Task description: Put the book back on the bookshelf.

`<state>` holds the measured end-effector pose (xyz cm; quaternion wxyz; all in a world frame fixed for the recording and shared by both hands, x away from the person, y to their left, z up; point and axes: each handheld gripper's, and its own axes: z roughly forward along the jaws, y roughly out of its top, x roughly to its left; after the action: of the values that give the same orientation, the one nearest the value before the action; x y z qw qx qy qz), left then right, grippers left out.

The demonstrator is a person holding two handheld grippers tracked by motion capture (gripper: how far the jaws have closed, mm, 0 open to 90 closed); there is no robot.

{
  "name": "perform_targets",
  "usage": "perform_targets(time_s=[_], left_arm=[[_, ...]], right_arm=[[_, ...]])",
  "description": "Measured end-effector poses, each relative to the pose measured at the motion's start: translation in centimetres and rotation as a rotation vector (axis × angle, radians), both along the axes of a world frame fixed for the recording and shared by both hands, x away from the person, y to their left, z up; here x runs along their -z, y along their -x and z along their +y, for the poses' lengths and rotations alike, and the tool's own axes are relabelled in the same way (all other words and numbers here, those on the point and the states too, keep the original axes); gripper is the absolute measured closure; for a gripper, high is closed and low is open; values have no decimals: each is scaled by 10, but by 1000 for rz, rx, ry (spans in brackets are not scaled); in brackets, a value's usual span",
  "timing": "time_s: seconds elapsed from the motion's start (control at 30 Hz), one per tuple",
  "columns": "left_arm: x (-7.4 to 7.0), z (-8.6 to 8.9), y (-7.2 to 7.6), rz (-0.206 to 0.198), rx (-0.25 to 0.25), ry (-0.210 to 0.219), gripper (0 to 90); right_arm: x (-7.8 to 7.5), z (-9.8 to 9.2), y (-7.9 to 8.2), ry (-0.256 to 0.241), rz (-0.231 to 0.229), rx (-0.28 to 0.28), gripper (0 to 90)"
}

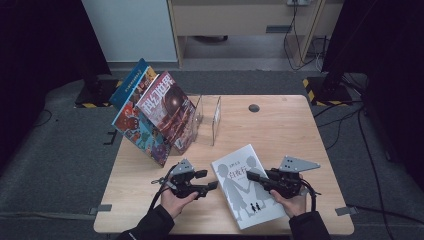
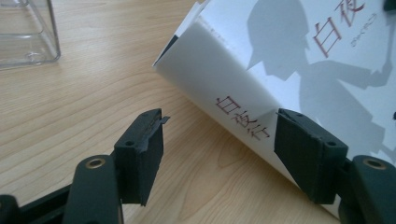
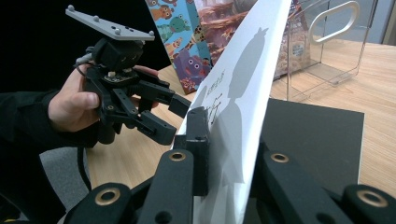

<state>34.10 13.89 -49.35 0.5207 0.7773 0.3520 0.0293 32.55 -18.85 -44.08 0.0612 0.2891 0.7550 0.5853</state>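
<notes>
At the table's [image 1: 280,120] near edge, a person works a white book [image 1: 248,186] with a gripper in each hand. At about eleven o'clock on the tabletop stands a clear rack [image 1: 207,119], with two bright picture books [image 1: 152,116] leaning against its left side and jutting past the table's edge; whether they sit inside a slot cannot be told, and the compartment toward the right holds nothing visible. The white book lies at about five o'clock, its long axis running from eleven o'clock to five o'clock, spine toward the left, cover with red characters and grey silhouettes facing up. The right gripper [image 1: 254,178] is clamped on the front cover [image 3: 243,93] from three o'clock: in the right gripper view its jaws pinch the white sheet, which rises steeply off a black page [image 3: 313,135] beneath. The left gripper [image 1: 210,186] sits at seven o'clock from the book's centre, jaws apart and holding nothing; in the left gripper view one jaw rests just against the spine [image 2: 233,112] while the other hangs over bare wood. The person's hands [image 1: 175,200] enter from six o'clock.
</notes>
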Motion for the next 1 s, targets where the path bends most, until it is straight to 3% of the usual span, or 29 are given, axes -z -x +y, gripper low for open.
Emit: perform_targets(time_s=[0.37, 0.73, 0.87, 1.0], left_arm=[[0, -9, -1, 3, 8, 32, 301], [-4, -1, -1, -15, -18, 10, 300], [-5, 6, -3, -18, -41, 21, 300], [-8, 13, -6, -22, -73, 44, 300]], right_arm=[[1, -1, -1, -4, 7, -3, 796], [-1, 1, -5, 13, 42, 16, 805], [-1, 3, -6, 11, 32, 59, 808], [-5, 8, -10, -3, -16, 114, 816]])
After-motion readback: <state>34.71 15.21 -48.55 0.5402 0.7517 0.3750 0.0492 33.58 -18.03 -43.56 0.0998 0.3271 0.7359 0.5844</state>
